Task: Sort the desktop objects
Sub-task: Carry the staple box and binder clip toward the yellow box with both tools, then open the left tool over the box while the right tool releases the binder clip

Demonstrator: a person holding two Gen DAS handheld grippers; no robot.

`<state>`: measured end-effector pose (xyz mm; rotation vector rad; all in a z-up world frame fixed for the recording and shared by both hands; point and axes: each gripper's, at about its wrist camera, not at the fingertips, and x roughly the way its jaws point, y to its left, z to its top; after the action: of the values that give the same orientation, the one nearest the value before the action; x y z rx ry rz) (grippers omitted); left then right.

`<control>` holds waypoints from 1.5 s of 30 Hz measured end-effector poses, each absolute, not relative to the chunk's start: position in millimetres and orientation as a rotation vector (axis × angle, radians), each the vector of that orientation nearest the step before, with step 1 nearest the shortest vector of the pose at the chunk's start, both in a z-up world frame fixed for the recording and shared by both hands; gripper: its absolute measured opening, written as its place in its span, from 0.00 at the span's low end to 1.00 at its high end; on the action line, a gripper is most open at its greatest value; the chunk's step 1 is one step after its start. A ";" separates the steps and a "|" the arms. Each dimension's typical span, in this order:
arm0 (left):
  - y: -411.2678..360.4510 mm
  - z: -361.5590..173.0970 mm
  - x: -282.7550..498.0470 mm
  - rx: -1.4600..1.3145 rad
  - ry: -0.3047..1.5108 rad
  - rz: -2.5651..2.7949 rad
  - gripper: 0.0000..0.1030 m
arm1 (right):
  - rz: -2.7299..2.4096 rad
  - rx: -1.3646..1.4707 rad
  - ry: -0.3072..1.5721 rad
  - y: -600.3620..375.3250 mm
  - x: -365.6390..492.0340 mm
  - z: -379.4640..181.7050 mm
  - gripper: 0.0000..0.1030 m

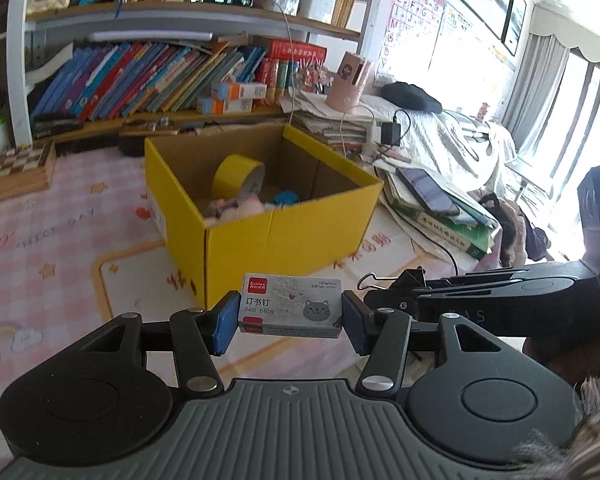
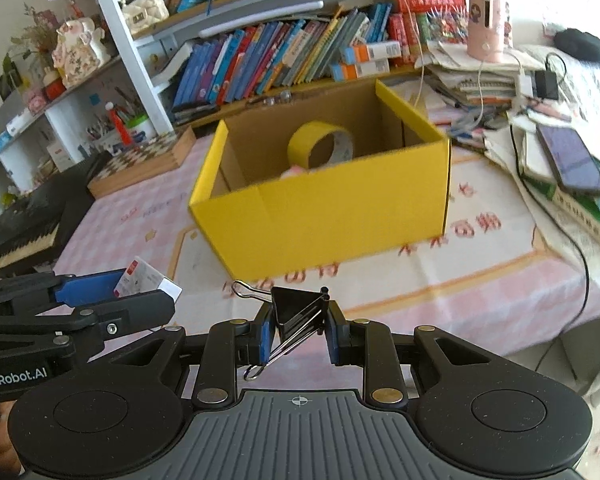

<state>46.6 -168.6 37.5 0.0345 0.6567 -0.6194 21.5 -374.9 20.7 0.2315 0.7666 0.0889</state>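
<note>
My left gripper (image 1: 290, 320) is shut on a grey staple box (image 1: 291, 306) with a cat drawing, held above the desk in front of the open yellow cardboard box (image 1: 284, 236). My right gripper (image 2: 298, 332) is shut on a black binder clip (image 2: 300, 312), also in front of the yellow box (image 2: 320, 216). Each gripper shows in the other's view: the right one (image 1: 404, 294) with its clip, the left one (image 2: 140, 288) with the staple box. Inside the yellow box lie a yellow tape roll (image 1: 238, 176), a blue item and soft pinkish things.
A pink patterned mat (image 1: 60, 240) covers the desk. A chessboard box (image 1: 16, 168) lies far left. Stacked books and papers with a phone (image 1: 428, 192) lie right of the box. A pink cup (image 1: 348, 80), cables and bookshelves (image 1: 160, 80) stand behind. A keyboard (image 2: 16, 228) lies at left.
</note>
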 end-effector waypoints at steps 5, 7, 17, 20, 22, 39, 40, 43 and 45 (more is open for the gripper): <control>-184.8 45.0 57.0 0.028 0.617 -0.576 0.50 | 0.114 0.205 0.700 -396.5 39.5 32.5 0.25; -191.5 47.0 63.7 0.025 0.607 -0.558 0.50 | 0.131 0.191 0.683 -403.6 48.6 36.5 0.25; -226.0 64.6 97.6 0.009 0.512 -0.476 0.50 | 0.196 0.150 0.565 -440.3 106.6 57.1 0.25; -233.4 67.3 111.0 0.013 0.494 -0.444 0.50 | 0.221 0.130 0.567 -444.0 129.1 55.2 0.25; -238.1 63.2 123.7 0.019 0.510 -0.420 0.50 | 0.243 0.110 0.586 -443.8 144.6 48.7 0.25; -270.5 5.7 187.3 0.145 0.676 -0.324 0.50 | 0.409 -0.123 0.779 -427.9 206.8 -15.3 0.25; -271.1 4.7 187.8 0.147 0.675 -0.321 0.50 | 0.419 -0.115 0.791 -429.2 208.5 -16.0 0.25; -271.7 2.9 190.7 0.118 0.692 -0.319 0.50 | 0.425 -0.108 0.809 -431.3 212.3 -17.2 0.25; -272.3 1.3 191.7 0.107 0.693 -0.320 0.51 | 0.428 -0.093 0.819 -432.4 213.7 -17.7 0.25</control>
<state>191.7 -272.3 1.3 0.1071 0.6935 -0.3195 213.7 -432.4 -17.7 -0.0933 0.8190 0.4277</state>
